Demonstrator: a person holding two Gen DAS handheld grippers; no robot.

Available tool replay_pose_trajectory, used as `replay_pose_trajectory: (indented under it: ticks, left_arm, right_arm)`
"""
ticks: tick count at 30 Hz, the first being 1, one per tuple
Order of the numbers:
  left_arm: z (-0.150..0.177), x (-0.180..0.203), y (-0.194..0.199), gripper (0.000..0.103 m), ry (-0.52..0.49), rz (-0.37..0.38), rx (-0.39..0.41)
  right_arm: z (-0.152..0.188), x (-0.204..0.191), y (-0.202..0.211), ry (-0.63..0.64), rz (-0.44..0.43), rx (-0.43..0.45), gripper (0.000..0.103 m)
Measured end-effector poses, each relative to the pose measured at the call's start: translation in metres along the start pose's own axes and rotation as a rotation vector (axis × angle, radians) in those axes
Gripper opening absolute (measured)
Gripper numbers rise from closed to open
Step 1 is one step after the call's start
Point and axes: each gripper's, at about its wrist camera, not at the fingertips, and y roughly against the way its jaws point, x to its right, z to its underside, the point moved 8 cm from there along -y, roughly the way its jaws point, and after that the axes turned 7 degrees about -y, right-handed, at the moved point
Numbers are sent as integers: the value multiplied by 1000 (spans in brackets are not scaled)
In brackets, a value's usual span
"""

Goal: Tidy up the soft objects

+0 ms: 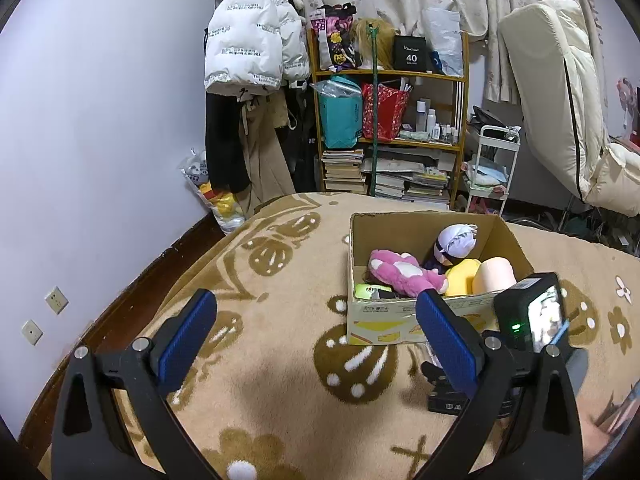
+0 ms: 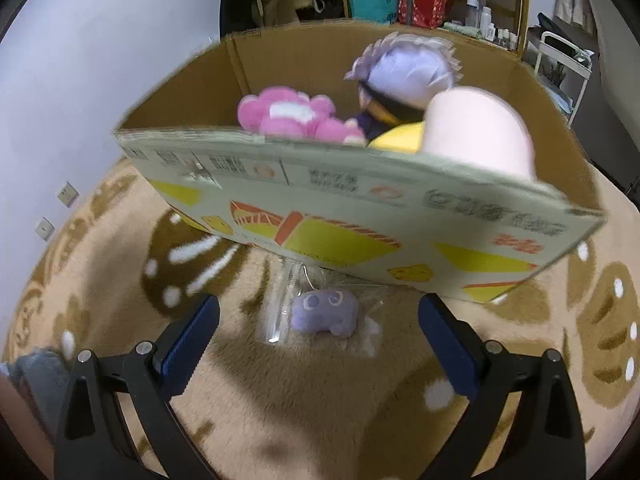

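Below the right gripper [image 2: 319, 328], whose blue-padded jaws are spread wide with nothing between them, a small purple plush [image 2: 325, 313] is seen lying on the patterned blanket [image 2: 280, 400], sealed in a clear plastic wrapper and resting just in front of the cardboard box [image 2: 360, 216]. The box is viewed close up and slightly blurred; its printed front wall carries yellow and orange shapes. Inside it, a pink plush [image 2: 288, 116], a purple-haired doll [image 2: 404, 72], a yellow plush [image 2: 400, 140] and a pale pink rounded plush [image 2: 476, 132] are piled together. The left gripper [image 1: 316, 320] is also held open and empty, above the blanket and to the left of the box [image 1: 400, 320]. Beside its right finger, the camera of the other gripper [image 1: 532, 316] is partly visible. Behind the bed, a wooden shelf [image 1: 400, 76] stacked with books and bags is seen against the curtain.
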Motion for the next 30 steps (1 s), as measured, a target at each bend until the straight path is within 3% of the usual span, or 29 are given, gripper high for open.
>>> replay_pose_trajectory:
  ticks: [10,17,21,22,23,30]
  left_arm:
    - [-1,4,-6,99,-2,11,-10]
    - [-1,4,-8,99,-4,8,-11]
    - [0,3,-6,99,-9,-5,2]
    - [0,3,-6,99,-10,-6,2]
    - [0,3,-6,99,-10,-8,1]
    - [3,0,-5,99,-1,-10,2]
  right_arm:
    - [6,12,-30,-52,49,-12,103]
    - [7,17,-30,-34,112,-28,81]
    - [7,23,-25,-64,92,-43,77]
    - [8,23,-23,-62,95,-45,67]
    - [9,24,-21,-55,105,-42,65]
    - [16,16,-3,-70,62,-18,63]
